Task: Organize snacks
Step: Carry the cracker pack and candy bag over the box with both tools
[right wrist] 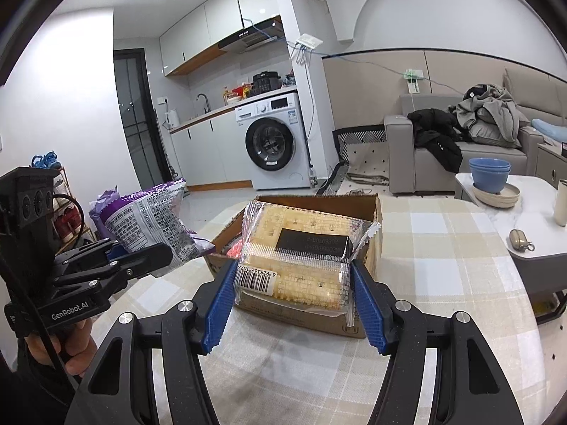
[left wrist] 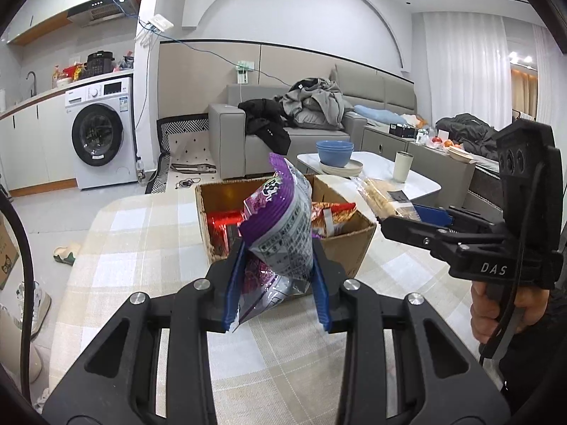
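Two grippers hang over the checked table, each with a snack pinched between its blue pads, and the cardboard box is the thing to steer by.

From the left wrist camera, the left gripper (left wrist: 278,283) is clamped on a purple snack bag (left wrist: 274,219), which stands tilted up out of the pads, its top leaning over the near edge of the cardboard box (left wrist: 349,244). The box is open on top, and red packets (left wrist: 226,225) lie inside against its left wall, with more of them at its right. Left of the box the table (left wrist: 141,244) runs bare to its rounded edge; the stretch of cloth on the near side of the box is bare as well. Right of the box the right gripper (left wrist: 397,217) comes in sideways, holding a pale cracker pack (left wrist: 381,196) above the box's right rim.

From the right wrist camera, the right gripper (right wrist: 294,290) squeezes the cracker pack (right wrist: 297,258) at both ends, flat and level, over the near wall of the box (right wrist: 358,202). The pack covers much of the opening; only a strip of the far rim and a red packet (right wrist: 235,249) show. Left of the box the left gripper (right wrist: 141,255) holds the purple bag (right wrist: 152,219), clear of the box's left corner. Right of the box the tablecloth (right wrist: 443,248) lies bare up to its edge.
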